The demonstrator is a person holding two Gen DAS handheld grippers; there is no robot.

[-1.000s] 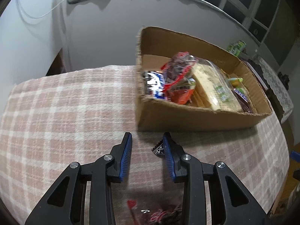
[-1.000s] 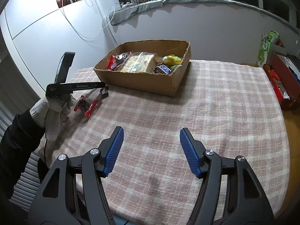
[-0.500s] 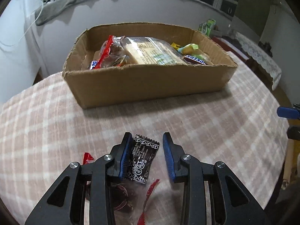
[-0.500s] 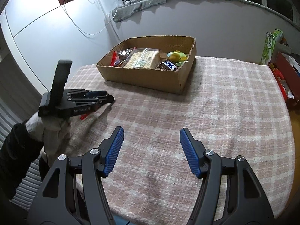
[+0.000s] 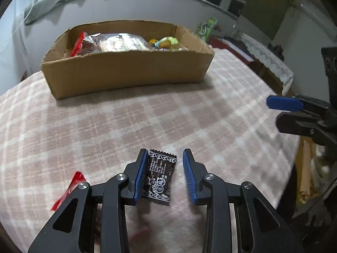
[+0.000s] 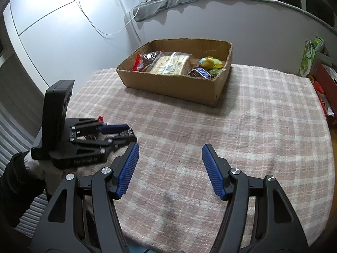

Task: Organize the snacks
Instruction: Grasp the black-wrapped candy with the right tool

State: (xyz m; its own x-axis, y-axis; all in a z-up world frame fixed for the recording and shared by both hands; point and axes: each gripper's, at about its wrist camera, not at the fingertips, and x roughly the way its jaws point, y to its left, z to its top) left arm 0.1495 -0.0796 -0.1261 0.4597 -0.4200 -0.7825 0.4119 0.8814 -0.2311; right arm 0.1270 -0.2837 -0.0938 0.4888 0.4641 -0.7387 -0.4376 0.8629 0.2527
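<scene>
Plaid tablecloth (image 5: pixel 126 126) is carrying a cardboard box (image 5: pixel 126 76) of snacks at upper centre. Left gripper (image 5: pixel 164 175) is sitting part-open around a black wrapper (image 5: pixel 161 177) at lower centre — left pad touching. Right gripper (image 6: pixel 170 168) is hovering wide, holding nothing.

Both wrist views look low across the table (image 5: pixel 189 113) toward the box (image 6: pixel 174 84).

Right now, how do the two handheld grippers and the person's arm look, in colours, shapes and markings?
The left gripper and the right gripper are the same: black plastic linkage arms with triangular cut-outs, silver round pivot screws, and ribbed blue finger pads. In the right wrist view, the left gripper body carries small pale lettering, too blurred to read. The gloved hand wears a whitish knitted glove under a black sleeve.
</scene>
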